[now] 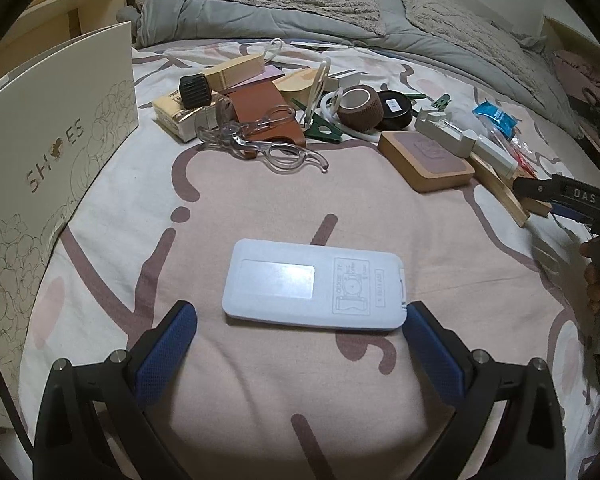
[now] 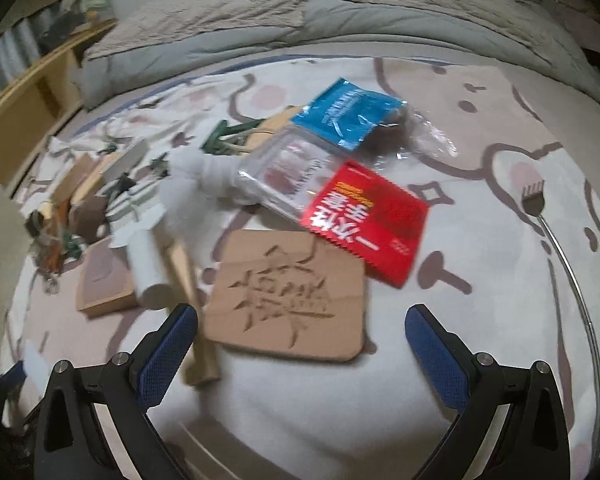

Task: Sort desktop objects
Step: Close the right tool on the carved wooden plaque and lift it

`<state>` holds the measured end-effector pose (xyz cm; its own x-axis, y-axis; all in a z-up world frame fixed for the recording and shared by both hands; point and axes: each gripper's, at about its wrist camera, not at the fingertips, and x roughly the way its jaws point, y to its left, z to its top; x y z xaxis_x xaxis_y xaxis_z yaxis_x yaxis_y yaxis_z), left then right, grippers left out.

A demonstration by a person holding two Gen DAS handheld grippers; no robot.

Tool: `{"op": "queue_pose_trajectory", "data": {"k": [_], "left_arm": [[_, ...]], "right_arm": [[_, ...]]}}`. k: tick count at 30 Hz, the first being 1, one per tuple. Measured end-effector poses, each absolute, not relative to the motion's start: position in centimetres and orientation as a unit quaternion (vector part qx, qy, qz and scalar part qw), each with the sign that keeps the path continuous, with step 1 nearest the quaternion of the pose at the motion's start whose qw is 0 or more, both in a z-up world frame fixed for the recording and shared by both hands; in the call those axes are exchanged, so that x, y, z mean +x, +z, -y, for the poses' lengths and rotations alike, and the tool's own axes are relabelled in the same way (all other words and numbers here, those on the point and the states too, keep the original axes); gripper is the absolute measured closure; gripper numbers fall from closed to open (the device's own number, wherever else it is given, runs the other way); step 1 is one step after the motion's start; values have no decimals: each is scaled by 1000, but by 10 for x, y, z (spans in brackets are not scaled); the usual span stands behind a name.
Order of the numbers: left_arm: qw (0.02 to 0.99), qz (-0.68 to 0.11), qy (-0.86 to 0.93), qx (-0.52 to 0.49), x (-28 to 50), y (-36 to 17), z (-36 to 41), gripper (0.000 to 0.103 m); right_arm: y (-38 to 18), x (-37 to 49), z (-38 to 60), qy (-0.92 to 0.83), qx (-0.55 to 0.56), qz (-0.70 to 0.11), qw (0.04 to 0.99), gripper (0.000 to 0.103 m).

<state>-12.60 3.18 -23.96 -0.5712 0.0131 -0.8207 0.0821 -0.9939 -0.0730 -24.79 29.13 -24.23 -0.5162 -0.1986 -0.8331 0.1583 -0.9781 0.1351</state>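
Dim indoor light; fisheye-bent edges; right wrist view motion-blurred.

Layout: objects spread on bedsheet (image 1: 260, 400), two wrist views.

Left wrist view: flat case (image 1: 314, 286) lies alone, ahead of the gripper. Shoe box (image 1: 56, 152) stands at far left. Behind the case, a clutter row: scissors (image 1: 260, 140) at left, tape roll (image 1: 360, 109) mid-row, coaster (image 1: 426, 160) to its right. Right wrist view: carved board (image 2: 288, 298) lies just ahead; packet (image 2: 370, 226) overlaps its far right corner; back scratcher (image 2: 556, 256) lies well apart at right.
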Motion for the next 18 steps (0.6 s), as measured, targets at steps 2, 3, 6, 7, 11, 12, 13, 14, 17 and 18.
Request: {"op": "queue_pose_trajectory", "data": {"k": [2, 3, 6, 7, 11, 12, 13, 14, 17, 18], "left_arm": [[20, -51, -885, 463, -126, -240, -32, 0], [19, -51, -885, 462, -126, -239, -32, 0], [19, -52, -885, 462, -126, -240, -31, 0], [19, -52, -885, 462, -126, -240, -32, 0], [19, -52, -885, 462, -126, -240, -32, 0], [19, -52, -885, 462, -126, -240, -32, 0], [19, -51, -885, 463, -126, -240, -32, 0], [19, -51, -885, 462, -126, -240, -32, 0], [19, -52, -885, 462, -126, -240, -31, 0], [19, -52, -885, 462, -126, -240, -32, 0]], "right_arm": [[-245, -250, -291, -870, 484, 20, 97, 0], [-245, -251, -291, -870, 484, 21, 95, 0], [-246, -254, -290, -870, 485, 28, 88, 2], [-246, -255, -289, -869, 486, 28, 84, 5], [-249, -257, -281, -865, 497, 3, 64, 14], [-250, -256, -278, -865, 498, -7, 60, 17], [-250, -255, -276, -866, 496, -16, 59, 23], [-249, -254, -274, -867, 495, -20, 61, 25], [-248, -249, -274, -867, 495, -24, 59, 26], [-248, -248, -275, -867, 495, -24, 60, 26]]}}
